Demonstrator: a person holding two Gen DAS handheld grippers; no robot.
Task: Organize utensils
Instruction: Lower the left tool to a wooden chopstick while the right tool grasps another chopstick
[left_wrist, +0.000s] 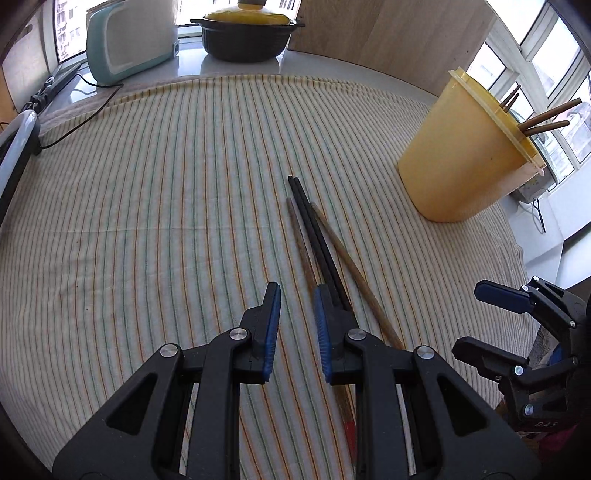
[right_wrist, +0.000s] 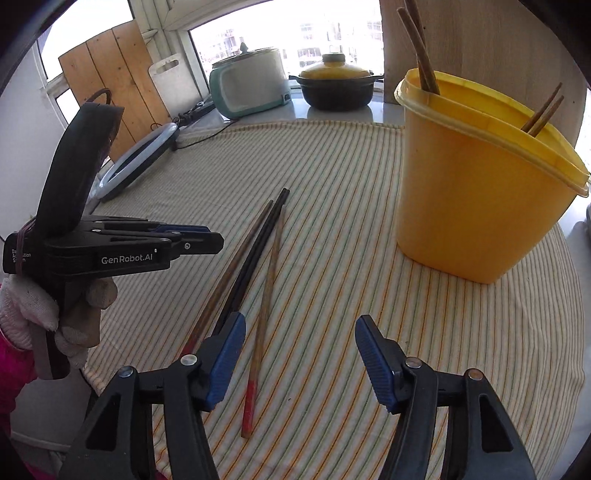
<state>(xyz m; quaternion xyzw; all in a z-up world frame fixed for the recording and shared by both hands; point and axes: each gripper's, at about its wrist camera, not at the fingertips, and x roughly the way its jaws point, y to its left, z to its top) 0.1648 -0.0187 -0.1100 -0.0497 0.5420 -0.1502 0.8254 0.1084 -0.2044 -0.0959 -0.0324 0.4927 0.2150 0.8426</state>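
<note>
The left gripper's (left_wrist: 297, 295) fingers (left_wrist: 272, 325) stood a little apart with nothing between them, hovering over the striped cloth (left_wrist: 166, 206) on the surface. Its right finger lay just above the black chopsticks (left_wrist: 312, 221). The right gripper's (right_wrist: 301, 332) fingers (right_wrist: 373, 354) were spread wide and empty, straddling bare cloth, with a red-tipped wooden chopstick (right_wrist: 264, 317) at about nine o'clock of the gap. Four loose chopsticks lay bundled at the cloth's middle: the black pair, a brown wooden chopstick (left_wrist: 301, 243) on one side and the red-tipped one on the other. A yellow plastic container (right_wrist: 476, 192) stood at two o'clock from them, holding more wooden chopsticks (right_wrist: 543, 110). At twelve o'clock, beyond the cloth, sat a yellow-lidded black pot (right_wrist: 336, 85) and a teal appliance (right_wrist: 247, 85). A gloved hand (right_wrist: 40, 317) held the left gripper.
</note>
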